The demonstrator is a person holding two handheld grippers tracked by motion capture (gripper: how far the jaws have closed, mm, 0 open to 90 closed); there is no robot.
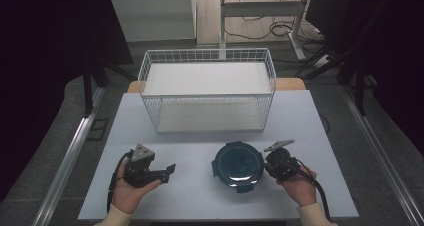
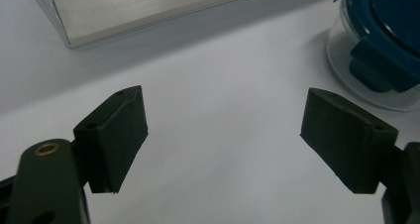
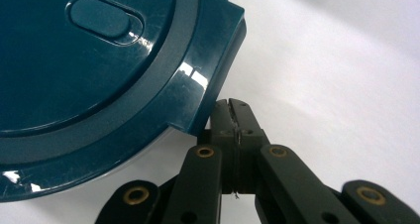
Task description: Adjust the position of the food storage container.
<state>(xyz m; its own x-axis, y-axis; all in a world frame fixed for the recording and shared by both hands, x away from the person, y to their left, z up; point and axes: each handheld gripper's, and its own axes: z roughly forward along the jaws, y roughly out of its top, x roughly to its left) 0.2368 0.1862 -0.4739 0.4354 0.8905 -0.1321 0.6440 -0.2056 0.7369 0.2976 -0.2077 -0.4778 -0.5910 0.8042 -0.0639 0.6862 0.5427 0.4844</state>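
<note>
White wire basket [image 1: 207,88] at table [image 1: 150,116] rear; desk legs beyond.

On a pale grey table [image 1: 200,196], a round dark teal lidded container [image 1: 239,165] sits between the left gripper [image 1: 167,171] and the right gripper [image 1: 270,162] touching its rim, with a white wire basket [image 1: 207,88] behind.

This is looking like a lab or recording studio rather than a home. Black curtains [image 1: 45,51] are hanging on both sides, closing off a white table [image 1: 215,196]. Behind it, cables [image 1: 260,28] are trailing over the floor around the legs of a metal desk frame [image 1: 260,11]. Metal rails [image 1: 70,156] are running along the floor beside the table.
</note>
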